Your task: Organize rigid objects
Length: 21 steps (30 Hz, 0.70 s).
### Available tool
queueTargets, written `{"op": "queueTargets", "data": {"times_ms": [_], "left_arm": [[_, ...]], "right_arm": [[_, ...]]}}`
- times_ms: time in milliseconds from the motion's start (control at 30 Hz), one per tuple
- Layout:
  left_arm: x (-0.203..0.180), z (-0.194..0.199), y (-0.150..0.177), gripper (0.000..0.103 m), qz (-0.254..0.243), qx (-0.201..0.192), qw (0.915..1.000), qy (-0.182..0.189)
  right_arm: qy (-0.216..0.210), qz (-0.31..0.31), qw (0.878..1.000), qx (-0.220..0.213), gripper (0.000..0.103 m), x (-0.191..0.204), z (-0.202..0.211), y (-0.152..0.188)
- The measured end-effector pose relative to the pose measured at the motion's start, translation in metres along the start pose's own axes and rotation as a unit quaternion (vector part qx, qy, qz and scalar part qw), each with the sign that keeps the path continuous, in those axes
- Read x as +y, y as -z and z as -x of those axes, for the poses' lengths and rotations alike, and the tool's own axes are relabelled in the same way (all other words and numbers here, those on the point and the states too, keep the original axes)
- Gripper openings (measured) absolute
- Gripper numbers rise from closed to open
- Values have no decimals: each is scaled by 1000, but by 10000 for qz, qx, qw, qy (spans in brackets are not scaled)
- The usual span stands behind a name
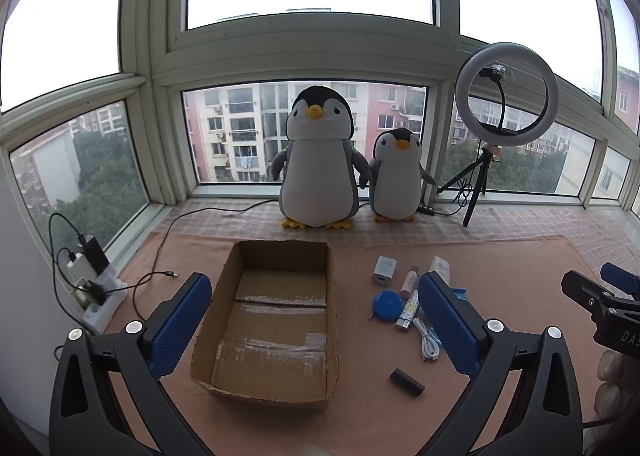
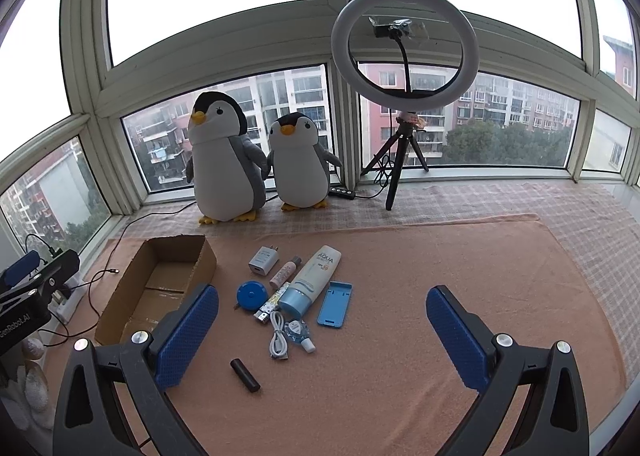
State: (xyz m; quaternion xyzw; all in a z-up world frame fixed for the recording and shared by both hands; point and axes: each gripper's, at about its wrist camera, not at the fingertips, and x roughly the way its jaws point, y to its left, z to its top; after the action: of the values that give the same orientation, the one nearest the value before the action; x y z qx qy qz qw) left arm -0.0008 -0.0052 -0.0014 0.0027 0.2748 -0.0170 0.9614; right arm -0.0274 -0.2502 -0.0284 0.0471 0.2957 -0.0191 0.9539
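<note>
Between the wide-apart left hand-held gripper (image 1: 314,320) fingers, empty cardboard box (image 1: 276,388), right hand-held gripper (image 2: 322,332) likewise spread

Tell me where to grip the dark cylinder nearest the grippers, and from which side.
Grip the dark cylinder at mid-length, across its round body, coming straight down from above. It lies flat and alone on the pink mat, clear of the white cable, so open fingers fit on both long sides. The right gripper is probably best placed.

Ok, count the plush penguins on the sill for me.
2. The larger penguin stands by the window behind the cardboard box; the smaller penguin stands touching its side, toward the ring light. None seem hidden.
</note>
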Motion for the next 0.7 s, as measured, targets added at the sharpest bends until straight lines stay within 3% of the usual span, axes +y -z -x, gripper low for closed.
{"op": "queueTargets", "data": {"times_ms": [700], "left_arm": [[2, -1, 0, 102, 35, -26, 10000, -22]], "right_arm": [[-20, -17, 10000, 72, 103, 0, -3, 0]]}}
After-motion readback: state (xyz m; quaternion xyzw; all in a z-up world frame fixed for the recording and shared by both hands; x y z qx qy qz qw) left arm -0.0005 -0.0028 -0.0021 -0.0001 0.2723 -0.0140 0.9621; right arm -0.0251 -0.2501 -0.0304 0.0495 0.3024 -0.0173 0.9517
